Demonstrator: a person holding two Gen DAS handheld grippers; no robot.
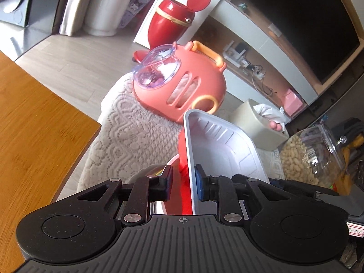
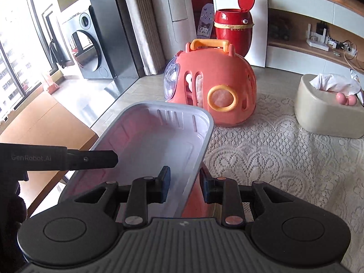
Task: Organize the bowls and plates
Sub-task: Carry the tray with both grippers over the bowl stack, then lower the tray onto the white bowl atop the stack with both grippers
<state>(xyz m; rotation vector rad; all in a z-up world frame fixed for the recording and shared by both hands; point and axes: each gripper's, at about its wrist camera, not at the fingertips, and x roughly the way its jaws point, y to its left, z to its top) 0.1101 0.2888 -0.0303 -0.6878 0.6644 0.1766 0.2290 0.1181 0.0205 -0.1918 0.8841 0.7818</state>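
Observation:
A white rectangular plastic tray (image 1: 223, 150) is held up between both grippers. My left gripper (image 1: 185, 185) straddles its rim, one pad inside and one outside, with a red bowl (image 1: 182, 195) and a metal bowl (image 1: 157, 207) close below. My right gripper (image 2: 184, 187) straddles the tray's (image 2: 154, 141) other long rim, with a red-orange dish (image 2: 195, 202) just beneath it. The left gripper's finger (image 2: 91, 157) reaches the tray's left side in the right wrist view.
A pink pet carrier (image 2: 211, 84) stands on the lace cloth (image 2: 284, 154) just beyond the tray. A beige tissue box (image 2: 327, 113) sits at right. A jar of peanuts (image 1: 304, 159) is at right. The wooden table (image 1: 34, 125) lies left. A red bin (image 2: 234, 29) stands behind.

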